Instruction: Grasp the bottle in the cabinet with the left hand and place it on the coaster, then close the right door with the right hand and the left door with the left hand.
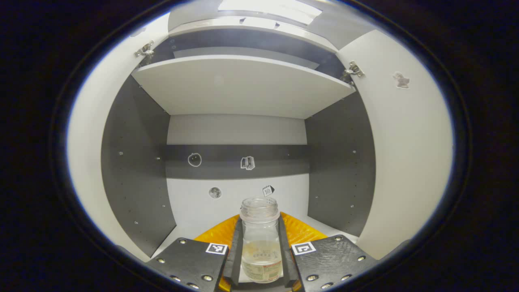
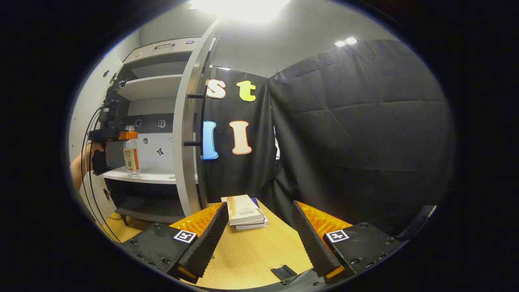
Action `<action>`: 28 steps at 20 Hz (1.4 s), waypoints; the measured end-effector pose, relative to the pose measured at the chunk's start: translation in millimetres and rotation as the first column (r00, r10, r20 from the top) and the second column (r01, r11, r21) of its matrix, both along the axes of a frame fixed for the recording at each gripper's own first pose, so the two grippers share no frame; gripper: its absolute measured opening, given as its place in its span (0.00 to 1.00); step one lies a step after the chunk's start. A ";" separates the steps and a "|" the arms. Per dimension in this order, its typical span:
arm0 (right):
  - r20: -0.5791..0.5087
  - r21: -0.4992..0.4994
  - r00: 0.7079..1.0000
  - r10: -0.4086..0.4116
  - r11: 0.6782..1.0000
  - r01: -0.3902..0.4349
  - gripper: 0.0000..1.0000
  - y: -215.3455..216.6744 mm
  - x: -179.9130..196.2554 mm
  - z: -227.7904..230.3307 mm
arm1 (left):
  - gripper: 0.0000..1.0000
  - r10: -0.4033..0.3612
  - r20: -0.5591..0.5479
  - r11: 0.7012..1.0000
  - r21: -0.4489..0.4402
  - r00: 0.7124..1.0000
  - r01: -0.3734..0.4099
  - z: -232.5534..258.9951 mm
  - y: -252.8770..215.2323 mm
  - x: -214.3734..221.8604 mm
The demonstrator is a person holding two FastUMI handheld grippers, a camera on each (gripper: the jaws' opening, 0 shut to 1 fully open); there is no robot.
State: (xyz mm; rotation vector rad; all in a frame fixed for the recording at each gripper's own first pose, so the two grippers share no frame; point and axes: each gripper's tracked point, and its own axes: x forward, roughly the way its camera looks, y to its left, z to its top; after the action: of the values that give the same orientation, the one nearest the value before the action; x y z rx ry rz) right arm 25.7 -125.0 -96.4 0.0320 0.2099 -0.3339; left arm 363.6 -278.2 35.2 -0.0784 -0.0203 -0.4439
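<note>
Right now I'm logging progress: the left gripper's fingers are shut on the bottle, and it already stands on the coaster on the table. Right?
Not quite. The left gripper fingers are shut on the bottle, but the left gripper view shows it inside the cabinet, and the right gripper view shows it on the cabinet's white shelf.
</note>
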 end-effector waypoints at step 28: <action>0.016 0.025 0.987 0.163 0.986 -0.163 1.00 8.5 -68.6 -2.6 | 0.43 -0.032 -0.103 0.998 -0.053 0.994 0.026 -134.7 17.7 -211.0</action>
State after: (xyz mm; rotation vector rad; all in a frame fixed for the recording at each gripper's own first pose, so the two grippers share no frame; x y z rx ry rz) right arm -42.9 -116.4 -99.0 0.0429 0.2021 -0.1680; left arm 152.6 -260.5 -99.6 -0.1526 0.0715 -0.4680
